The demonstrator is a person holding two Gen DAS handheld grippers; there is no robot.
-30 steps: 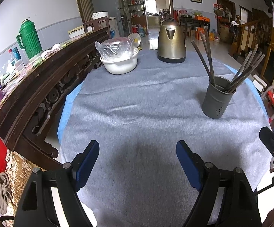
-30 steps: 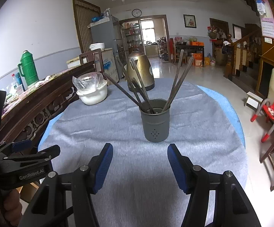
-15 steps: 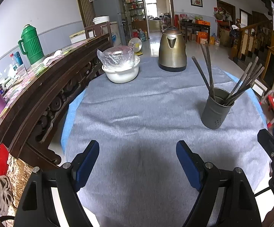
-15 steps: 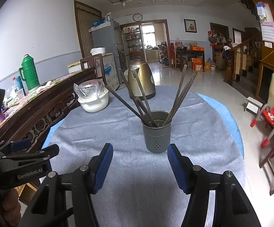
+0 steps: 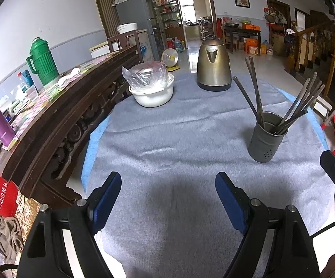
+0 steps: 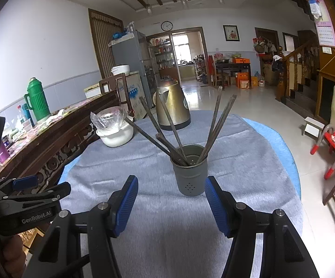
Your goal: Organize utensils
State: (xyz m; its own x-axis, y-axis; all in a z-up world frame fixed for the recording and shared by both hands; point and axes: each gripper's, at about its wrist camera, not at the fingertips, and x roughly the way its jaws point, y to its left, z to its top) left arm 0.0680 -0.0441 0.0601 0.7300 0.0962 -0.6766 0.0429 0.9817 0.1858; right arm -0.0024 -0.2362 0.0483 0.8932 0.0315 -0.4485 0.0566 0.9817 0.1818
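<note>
The right hand-held gripper (image 6: 169,205) is closing in on the holder (image 6: 190,169) standing on the bench (image 5: 167,139), both it and the left hand-held gripper (image 5: 167,201) spread and empty, and the splayed chopsticks (image 6: 167,132) are risking a tip-over if nudged.

Bright daylight, sharp, fisheye-warped edges

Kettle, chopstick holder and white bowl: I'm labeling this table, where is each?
Kettle (image 5: 213,69), left wrist view, on its brass-colored body.
Chopstick holder (image 6: 190,176), right wrist view, on its gray front wall.
White bowl (image 5: 153,96), left wrist view, on its outer side below the plastic wrap.
</note>
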